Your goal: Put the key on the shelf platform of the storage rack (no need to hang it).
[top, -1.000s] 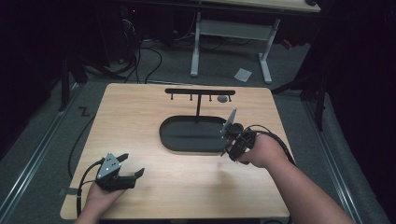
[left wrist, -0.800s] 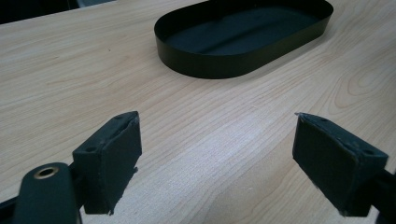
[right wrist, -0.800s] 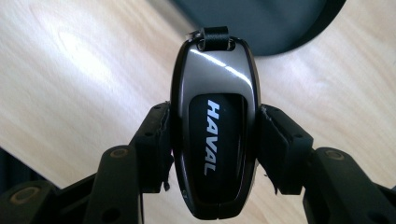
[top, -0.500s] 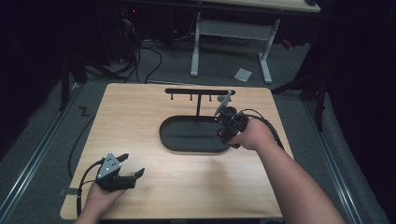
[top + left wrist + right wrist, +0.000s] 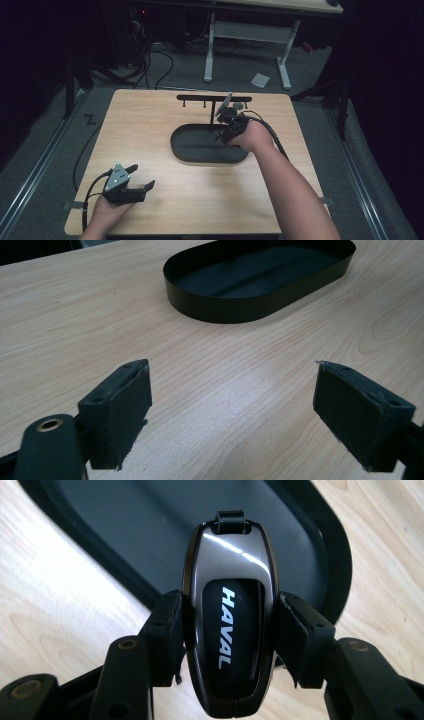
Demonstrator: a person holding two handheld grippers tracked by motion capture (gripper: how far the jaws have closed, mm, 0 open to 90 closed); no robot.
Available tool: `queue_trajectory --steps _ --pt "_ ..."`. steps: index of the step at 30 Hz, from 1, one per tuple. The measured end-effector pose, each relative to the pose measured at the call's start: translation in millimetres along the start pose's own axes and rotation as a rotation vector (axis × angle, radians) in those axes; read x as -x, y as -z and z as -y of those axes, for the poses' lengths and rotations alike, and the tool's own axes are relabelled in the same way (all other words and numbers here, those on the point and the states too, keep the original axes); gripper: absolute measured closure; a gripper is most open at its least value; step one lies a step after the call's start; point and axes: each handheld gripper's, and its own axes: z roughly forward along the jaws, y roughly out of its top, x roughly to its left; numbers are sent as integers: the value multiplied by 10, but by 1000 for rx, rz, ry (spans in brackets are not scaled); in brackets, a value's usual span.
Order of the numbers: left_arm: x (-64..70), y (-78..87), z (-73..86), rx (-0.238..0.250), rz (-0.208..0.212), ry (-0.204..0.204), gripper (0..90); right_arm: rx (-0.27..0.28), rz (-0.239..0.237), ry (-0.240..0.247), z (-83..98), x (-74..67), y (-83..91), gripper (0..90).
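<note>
— What have we got in the right tool (image 5: 227,630)?
— We grip a key fob (image 5: 227,615) tight, above the black tray (image 5: 90,525).
— And our left tool (image 5: 250,410)?
— Wide open, holding nothing, resting over the counter (image 5: 60,315).

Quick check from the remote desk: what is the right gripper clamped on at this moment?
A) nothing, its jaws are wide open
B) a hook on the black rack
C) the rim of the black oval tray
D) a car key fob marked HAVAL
D: in the right gripper view the right gripper presses both pads on the sides of the key fob, with the black oval tray lying beneath it.
</note>
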Motion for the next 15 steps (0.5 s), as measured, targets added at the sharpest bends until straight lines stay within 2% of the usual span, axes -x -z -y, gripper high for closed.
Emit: queue_trajectory --steps 2,9,10,12,14,15 --pt "-1 -2 1 3 -1 2 164 -1 -5 -19 -21 -16 -6 489" --pt "-10 -4 1 -2 0 -1 164 11 8 9 -181 -45 -100 489" --pt "-12 -3 1 -3 1 0 164 3 12 -8 -196 -47 -151 489" --pt "-12 -4 1 -2 1 0 164 0 21 0 -199 -38 -175 489" --pt "-13 -3 0 -1 3 1 164 -4 21 -2 -187 -17 -298 488" --pt "-13 -3 -1 0 3 1 164 -4 21 -2 -187 -17 -298 488"
